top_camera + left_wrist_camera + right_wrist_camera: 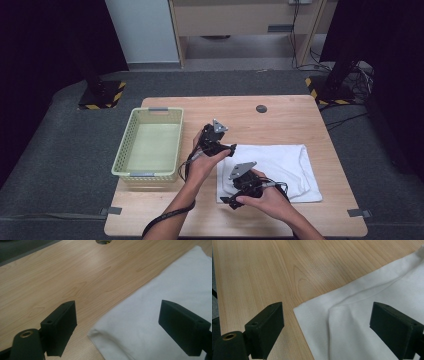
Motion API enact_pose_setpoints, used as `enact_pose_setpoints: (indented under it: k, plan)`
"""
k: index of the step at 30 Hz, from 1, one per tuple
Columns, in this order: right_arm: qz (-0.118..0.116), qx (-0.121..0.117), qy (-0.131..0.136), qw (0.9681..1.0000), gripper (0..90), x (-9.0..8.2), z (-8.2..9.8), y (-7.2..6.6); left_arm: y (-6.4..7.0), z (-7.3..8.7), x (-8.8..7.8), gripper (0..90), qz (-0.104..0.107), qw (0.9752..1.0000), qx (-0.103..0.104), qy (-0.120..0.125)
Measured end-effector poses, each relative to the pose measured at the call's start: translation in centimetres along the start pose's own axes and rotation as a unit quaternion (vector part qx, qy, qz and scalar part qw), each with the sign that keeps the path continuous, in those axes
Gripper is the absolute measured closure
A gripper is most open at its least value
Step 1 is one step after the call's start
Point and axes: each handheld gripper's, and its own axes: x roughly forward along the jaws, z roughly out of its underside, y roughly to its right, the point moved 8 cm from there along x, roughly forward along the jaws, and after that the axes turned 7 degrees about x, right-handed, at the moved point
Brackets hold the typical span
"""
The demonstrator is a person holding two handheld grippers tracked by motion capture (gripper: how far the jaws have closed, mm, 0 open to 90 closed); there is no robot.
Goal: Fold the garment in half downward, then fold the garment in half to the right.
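Now white cloth point(272, 170) lies folded flat on right half of wooden table point(280, 117). Your left gripper point(117, 326) hovers over its far-left corner, jaws wide, nothing held. Your right gripper point(325, 327) sits at near-left corner, jaws equally wide, gripping nothing. Yellow-green basket point(150, 172) stands left of cloth.

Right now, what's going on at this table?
A person holds a claw in each hand over a folded white cloth on a wooden table. The left claw hangs open over the cloth's far-left corner, and the right claw hangs open over its near-left corner. Neither pinches the fabric yet, so a two-corner pickup looks likely. A pale green basket stands to the left of the cloth.
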Motion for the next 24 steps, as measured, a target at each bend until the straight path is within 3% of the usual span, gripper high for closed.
enact_pose_setpoints:
  k: [8, 12, 24]
  plan:
    - [0.001, 0.008, -0.001, 1.0000, 11.1, 0.4, 0.5, 0.2, -0.2, 0.5, 0.3, 14.5, -0.002, 0.9999, 0.001, -0.011]
    - [-0.001, 0.011, -0.003, 0.9999, 10.6, 0.8, 0.7, 0.0, -0.8, 1.1, 0.6, 14.5, -0.007, 0.9997, -0.012, -0.018]
    - [0.006, 0.005, 0.002, 1.0000, 8.2, 1.5, 0.7, -0.6, -1.6, 1.5, 0.6, 14.5, -0.011, 0.9995, -0.017, -0.025]
